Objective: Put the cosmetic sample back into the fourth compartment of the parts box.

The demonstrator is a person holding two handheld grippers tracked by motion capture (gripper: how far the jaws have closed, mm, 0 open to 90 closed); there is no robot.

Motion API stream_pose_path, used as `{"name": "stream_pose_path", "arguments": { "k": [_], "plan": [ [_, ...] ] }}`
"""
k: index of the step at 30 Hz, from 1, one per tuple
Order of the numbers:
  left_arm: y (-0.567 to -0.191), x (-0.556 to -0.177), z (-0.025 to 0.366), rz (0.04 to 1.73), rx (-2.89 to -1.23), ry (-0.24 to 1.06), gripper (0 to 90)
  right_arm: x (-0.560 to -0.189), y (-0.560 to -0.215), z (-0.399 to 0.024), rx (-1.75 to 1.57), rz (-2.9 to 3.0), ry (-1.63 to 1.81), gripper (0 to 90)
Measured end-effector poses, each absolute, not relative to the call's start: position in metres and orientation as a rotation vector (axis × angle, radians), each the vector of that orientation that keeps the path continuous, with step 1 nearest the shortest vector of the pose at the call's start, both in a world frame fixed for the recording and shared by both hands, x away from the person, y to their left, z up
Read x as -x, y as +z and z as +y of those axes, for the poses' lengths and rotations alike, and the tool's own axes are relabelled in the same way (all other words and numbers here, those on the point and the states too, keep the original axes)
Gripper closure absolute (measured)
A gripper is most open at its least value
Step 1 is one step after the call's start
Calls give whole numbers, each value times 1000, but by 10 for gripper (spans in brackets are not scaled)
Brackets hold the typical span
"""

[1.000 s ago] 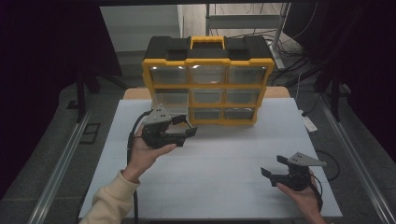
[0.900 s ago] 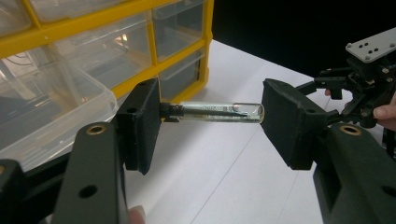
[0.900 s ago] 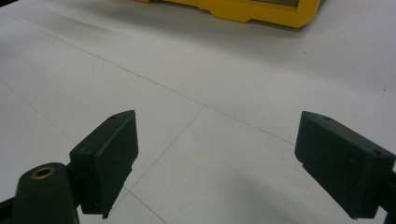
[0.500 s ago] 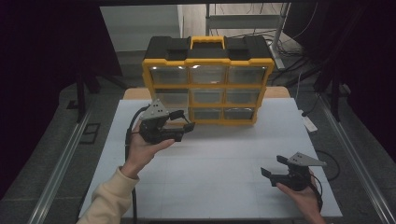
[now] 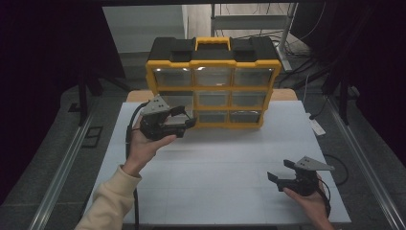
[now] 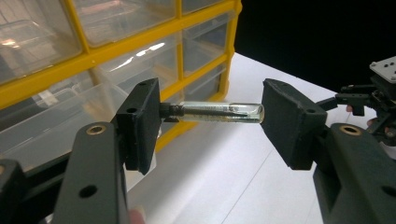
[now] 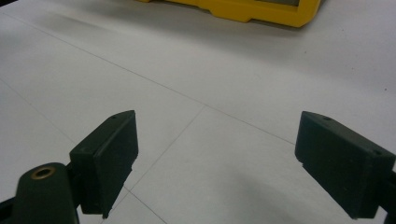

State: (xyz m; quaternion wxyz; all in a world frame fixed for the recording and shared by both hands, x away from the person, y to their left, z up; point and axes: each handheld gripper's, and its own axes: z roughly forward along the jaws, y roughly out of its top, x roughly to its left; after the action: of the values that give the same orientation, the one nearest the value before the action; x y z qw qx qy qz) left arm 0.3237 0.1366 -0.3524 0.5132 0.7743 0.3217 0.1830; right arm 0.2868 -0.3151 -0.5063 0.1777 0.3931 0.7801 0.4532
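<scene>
Vial [image 6: 219, 113] sits clamped end to end in the left claw [image 6: 212, 119], now nearer the organizer's [image 5: 213, 62] drawers, likely for stowing; right claw [image 7: 217, 163], jaws apart, rests on the desk [image 5: 230, 163].

A white table [image 5: 215, 172], marked by thin grid lines, carries the things. On it stands a yellow drawer organiser [image 5: 213, 86] with a black top and clear drawers, upright at the table's far edge. The right hand [image 5: 311, 203] rests on the table well in front of the organiser, toward its right.
</scene>
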Motion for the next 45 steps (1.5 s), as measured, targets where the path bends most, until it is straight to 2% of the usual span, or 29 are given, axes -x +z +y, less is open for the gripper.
{"name": "stream_pose_path", "arguments": {
  "k": [45],
  "plan": [
    [-354, -376, 158, 957, -1874, 557, 400, -287, -506, -316, -1115, 2205, 1281, 139]
  ]
}}
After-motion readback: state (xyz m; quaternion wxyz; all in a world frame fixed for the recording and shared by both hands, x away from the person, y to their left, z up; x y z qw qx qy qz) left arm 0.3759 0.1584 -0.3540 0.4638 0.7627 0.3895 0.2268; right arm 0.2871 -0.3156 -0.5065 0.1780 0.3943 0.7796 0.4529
